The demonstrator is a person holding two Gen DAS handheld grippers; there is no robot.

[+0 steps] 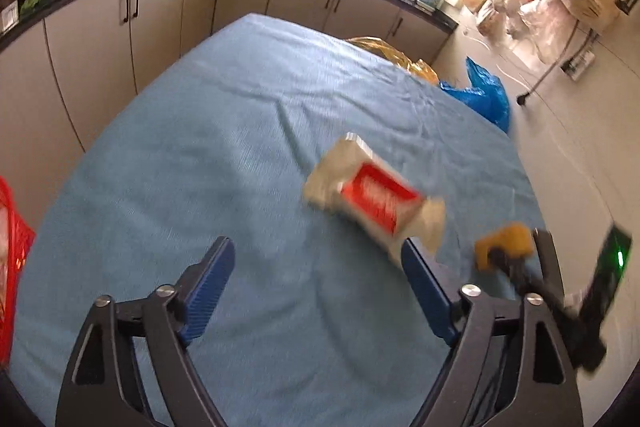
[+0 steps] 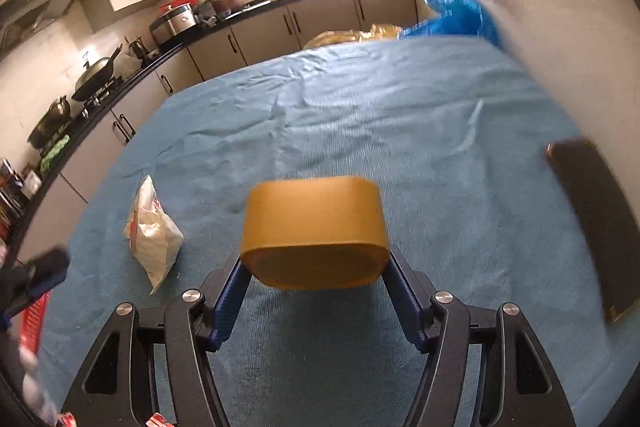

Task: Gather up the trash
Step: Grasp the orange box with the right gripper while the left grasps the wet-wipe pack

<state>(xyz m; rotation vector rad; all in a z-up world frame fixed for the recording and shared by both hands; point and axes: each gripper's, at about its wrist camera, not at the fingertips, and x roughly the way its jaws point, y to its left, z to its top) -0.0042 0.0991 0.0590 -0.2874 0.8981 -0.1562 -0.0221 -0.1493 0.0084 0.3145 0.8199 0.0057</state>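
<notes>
A white plastic wrapper with a red label [image 1: 374,203] lies on the blue tablecloth [image 1: 224,147], just ahead of my left gripper's right finger. My left gripper [image 1: 316,259] is open and empty above the cloth. My right gripper [image 2: 316,267] is shut on a roll of brown tape [image 2: 316,235] and holds it above the cloth. The roll [image 1: 505,245] and the right gripper also show at the right of the left wrist view. The wrapper [image 2: 150,231] lies to the left in the right wrist view. The left gripper's tip [image 2: 44,267] shows at the left edge there.
A dark flat object [image 2: 592,219] lies near the table's right edge. A red basket [image 1: 12,247] stands at the table's left. A blue bag [image 1: 480,93] and a yellow bag [image 1: 392,53] sit beyond the far edge. Kitchen counters run behind.
</notes>
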